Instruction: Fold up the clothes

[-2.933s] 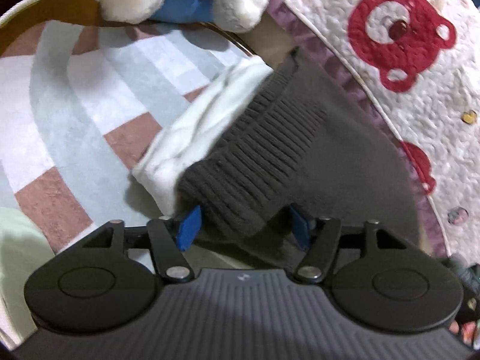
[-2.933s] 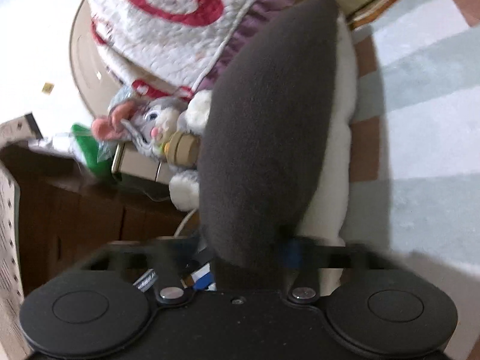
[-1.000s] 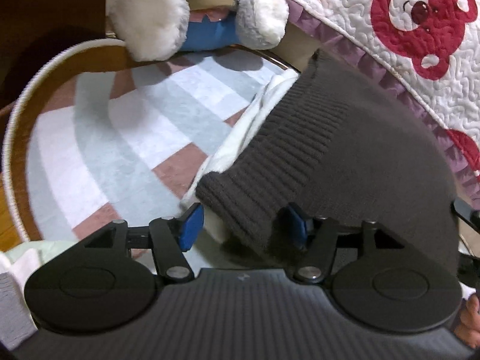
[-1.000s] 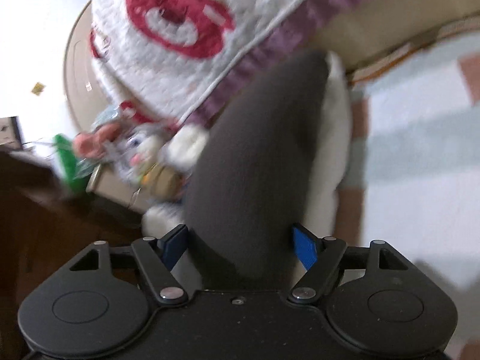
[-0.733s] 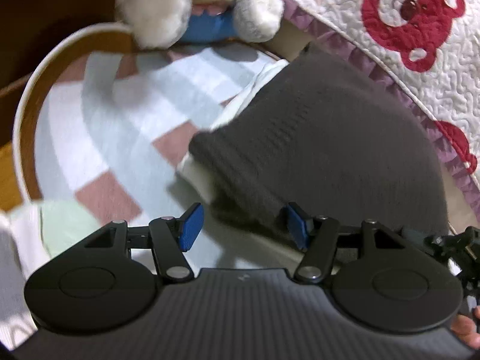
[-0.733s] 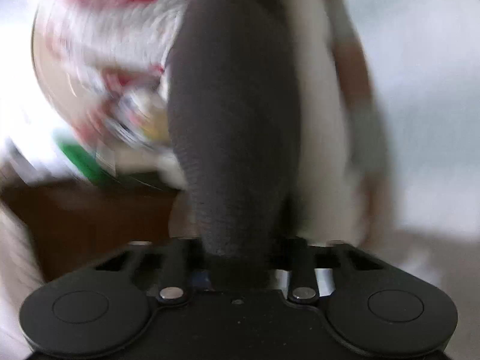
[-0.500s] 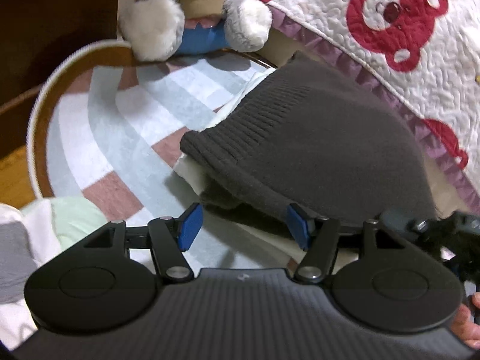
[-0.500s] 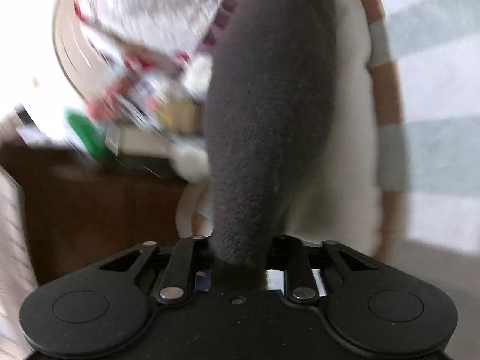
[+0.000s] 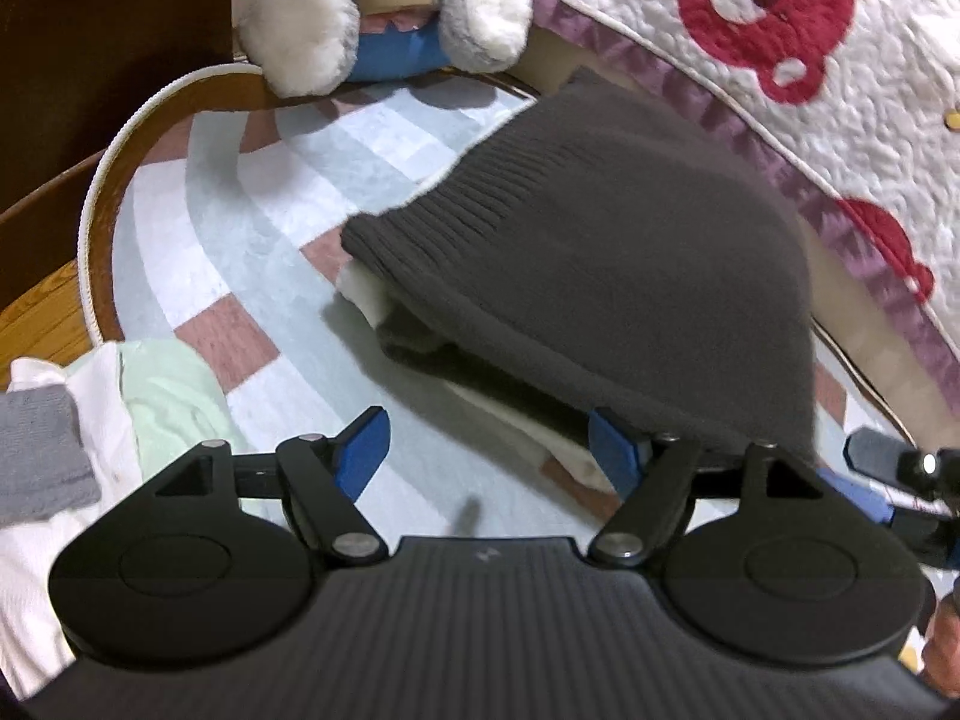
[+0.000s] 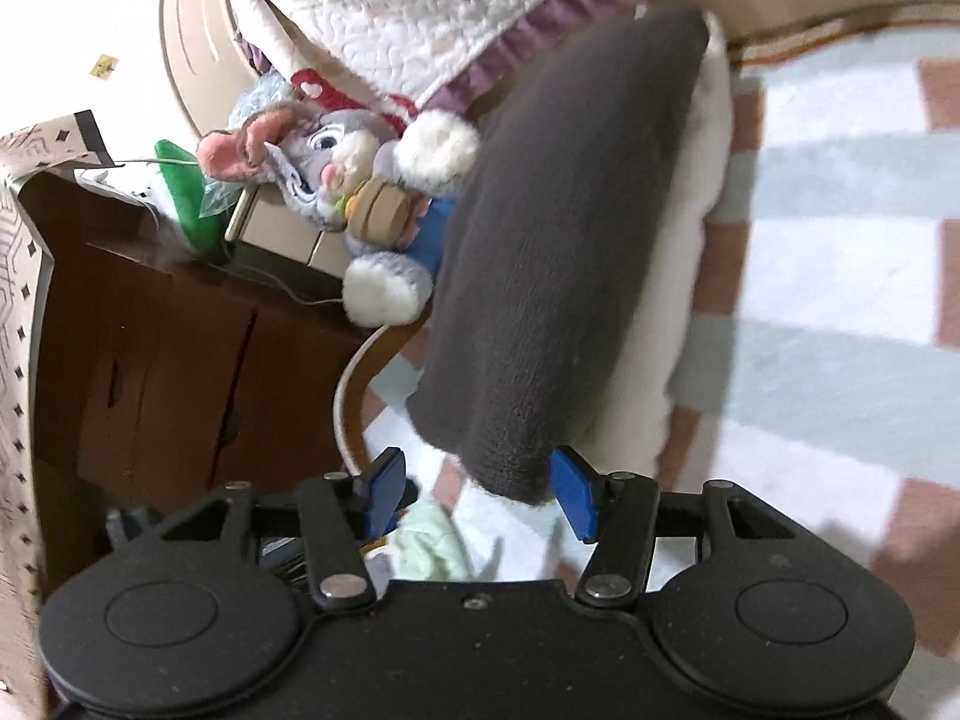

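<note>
Both grippers — left [image 9: 489, 450], right [image 10: 480, 495] — stood wide, empty; dark grey ribbed knit garment [image 9: 600, 252] lay doubled — worth squaring its edges.

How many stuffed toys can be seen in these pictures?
1. A grey rabbit toy sits against the quilt, at the rug's far edge, beyond the dark sweater. Others may be hidden.

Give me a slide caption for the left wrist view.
Open left gripper facing a dark grey knit garment folded over a white garment on a striped rug.
</note>
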Motion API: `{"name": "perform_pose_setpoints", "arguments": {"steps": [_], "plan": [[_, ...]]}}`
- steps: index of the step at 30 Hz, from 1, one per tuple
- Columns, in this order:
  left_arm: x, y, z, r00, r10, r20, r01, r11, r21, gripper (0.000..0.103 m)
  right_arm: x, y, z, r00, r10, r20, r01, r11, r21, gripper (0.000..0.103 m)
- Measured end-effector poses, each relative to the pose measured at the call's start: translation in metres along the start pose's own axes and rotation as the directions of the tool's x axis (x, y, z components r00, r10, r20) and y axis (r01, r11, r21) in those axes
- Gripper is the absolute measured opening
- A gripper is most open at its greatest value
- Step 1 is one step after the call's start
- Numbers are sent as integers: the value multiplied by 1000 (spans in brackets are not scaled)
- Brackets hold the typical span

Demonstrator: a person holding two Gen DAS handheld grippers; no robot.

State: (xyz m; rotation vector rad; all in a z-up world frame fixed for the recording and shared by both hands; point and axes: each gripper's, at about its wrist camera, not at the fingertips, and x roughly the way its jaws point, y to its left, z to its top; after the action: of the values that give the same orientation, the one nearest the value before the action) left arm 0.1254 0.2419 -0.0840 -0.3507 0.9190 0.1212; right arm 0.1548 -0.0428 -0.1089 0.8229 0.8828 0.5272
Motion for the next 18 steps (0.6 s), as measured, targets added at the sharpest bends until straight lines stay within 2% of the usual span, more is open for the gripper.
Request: {"name": "perform_pose_setpoints", "arguments": {"steps": [2,7,9,11,12,16,18], "plan": [[-9,-8,-5,1000,8,-15,-8,1000,7,81,-13,1,-1,1000,-8,27,8,1000,-10,61],[-34,-35,-18,996,82,-42,-80,995,54,86,-51,33,-20,989,-114,97,128,978,-164,61],[-46,-45,-24,996,70,-54,-67,996,64,86,-66,46,-28,980,-152,129,178,959,-222,61],[-59,-52,-33,998,2,-68,2,998,58,87,-81,59,-36,968,-188,164,228,933,-278,61],[-65,-55,-38,997,-9,-78,13,998,56,88,-88,65,-40,962,-205,179,252,919,-303,61],[-81,-73,-56,996,26,-89,-15,993,121,89,-111,81,-60,948,-250,197,308,875,-374,62],[-90,-85,-65,996,53,-73,-39,983,182,89,-119,84,-65,944,-264,199,323,864,-386,67]]}}
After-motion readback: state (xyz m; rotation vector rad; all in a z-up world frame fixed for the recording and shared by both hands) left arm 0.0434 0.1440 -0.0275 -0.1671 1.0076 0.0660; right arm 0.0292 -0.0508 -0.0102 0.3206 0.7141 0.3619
